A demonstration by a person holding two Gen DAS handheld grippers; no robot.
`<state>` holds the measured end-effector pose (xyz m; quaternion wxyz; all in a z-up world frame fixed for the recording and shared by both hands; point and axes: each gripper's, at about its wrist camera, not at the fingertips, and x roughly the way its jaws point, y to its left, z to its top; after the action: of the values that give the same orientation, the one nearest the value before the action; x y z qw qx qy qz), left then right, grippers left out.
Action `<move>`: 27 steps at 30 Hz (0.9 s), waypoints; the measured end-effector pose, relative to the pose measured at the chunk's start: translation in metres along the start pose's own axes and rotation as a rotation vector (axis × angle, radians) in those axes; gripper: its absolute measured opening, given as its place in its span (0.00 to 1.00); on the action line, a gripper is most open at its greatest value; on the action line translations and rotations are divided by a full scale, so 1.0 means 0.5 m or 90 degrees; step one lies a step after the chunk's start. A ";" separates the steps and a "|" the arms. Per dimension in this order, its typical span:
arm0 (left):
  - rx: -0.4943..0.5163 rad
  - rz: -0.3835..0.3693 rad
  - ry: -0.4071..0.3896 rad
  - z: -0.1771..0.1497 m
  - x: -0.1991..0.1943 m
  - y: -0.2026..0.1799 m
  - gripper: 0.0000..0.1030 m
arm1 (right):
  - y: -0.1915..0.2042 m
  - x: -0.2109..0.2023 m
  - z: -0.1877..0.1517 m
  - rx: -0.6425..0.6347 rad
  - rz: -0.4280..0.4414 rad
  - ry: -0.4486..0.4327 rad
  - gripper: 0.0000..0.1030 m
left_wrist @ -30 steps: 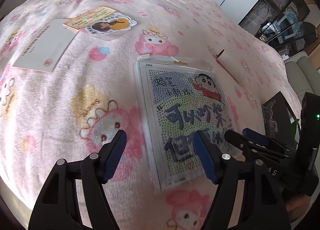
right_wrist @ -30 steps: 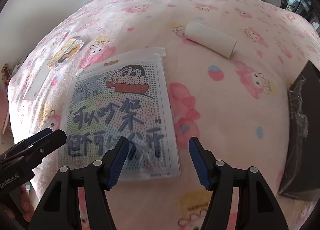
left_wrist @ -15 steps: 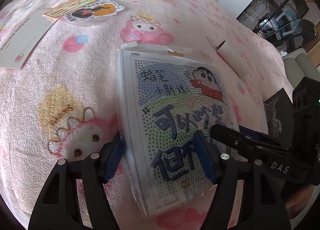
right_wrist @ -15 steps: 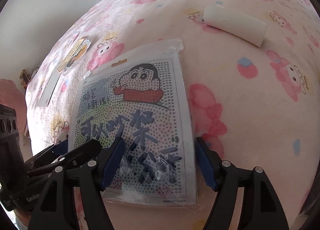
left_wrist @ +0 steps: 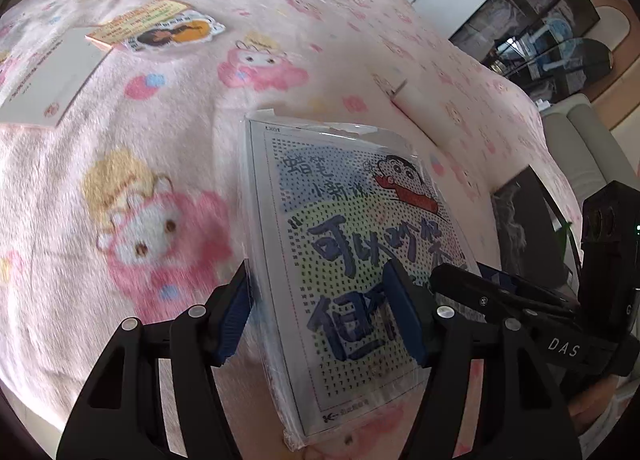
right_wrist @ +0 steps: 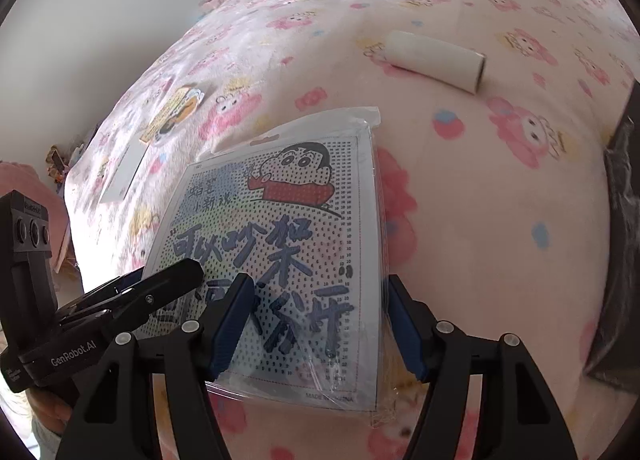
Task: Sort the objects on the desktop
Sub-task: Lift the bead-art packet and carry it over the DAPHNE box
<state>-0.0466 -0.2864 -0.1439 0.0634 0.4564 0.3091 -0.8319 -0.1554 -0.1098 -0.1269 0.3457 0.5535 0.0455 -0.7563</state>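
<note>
Left wrist view shows the bagged cartoon craft kit (left_wrist: 360, 260) tilted up off the pink blanket (left_wrist: 120, 179), my left gripper (left_wrist: 320, 316) clamping its left edge and my right gripper (right_wrist: 320, 320) its right edge, both sets of jaws having just been closing on it. I judge the sort as barely started: kit lifted but not placed. Paper tube (right_wrist: 436, 59), sticker card (left_wrist: 160, 27), white envelope (left_wrist: 52, 83) and dark booklet (left_wrist: 524, 232) all lie scattered, well apart.
</note>
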 end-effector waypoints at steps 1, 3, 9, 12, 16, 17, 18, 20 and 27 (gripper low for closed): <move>0.007 -0.001 0.008 -0.011 0.001 -0.002 0.63 | -0.004 -0.003 -0.012 0.001 0.001 0.005 0.61; 0.022 0.005 0.025 -0.030 0.010 -0.004 0.63 | -0.014 -0.003 -0.033 0.005 0.005 0.019 0.61; 0.037 0.031 0.040 -0.036 0.046 -0.007 0.69 | -0.046 0.049 -0.058 0.037 0.031 0.039 0.65; 0.037 0.028 0.032 -0.030 0.027 -0.017 0.69 | -0.034 0.037 -0.054 0.031 0.020 0.025 0.64; 0.029 -0.012 0.014 -0.023 -0.012 -0.037 0.67 | -0.024 -0.021 -0.056 0.017 0.009 -0.012 0.60; 0.032 -0.020 0.009 -0.021 -0.022 -0.049 0.67 | -0.026 -0.044 -0.058 0.017 0.004 -0.024 0.60; 0.040 -0.027 0.005 -0.018 -0.032 -0.067 0.67 | -0.029 -0.067 -0.059 0.018 -0.001 -0.035 0.60; 0.064 -0.039 -0.004 -0.011 -0.045 -0.112 0.67 | -0.034 -0.113 -0.062 0.018 -0.011 -0.058 0.60; 0.178 -0.097 0.002 0.024 -0.029 -0.356 0.67 | -0.145 -0.278 -0.073 0.079 -0.057 -0.137 0.60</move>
<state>-0.1159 -0.1533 -0.0467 -0.0645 0.4374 0.2238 -0.8686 -0.1470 0.0275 -0.0429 0.2800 0.4866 -0.0141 -0.8274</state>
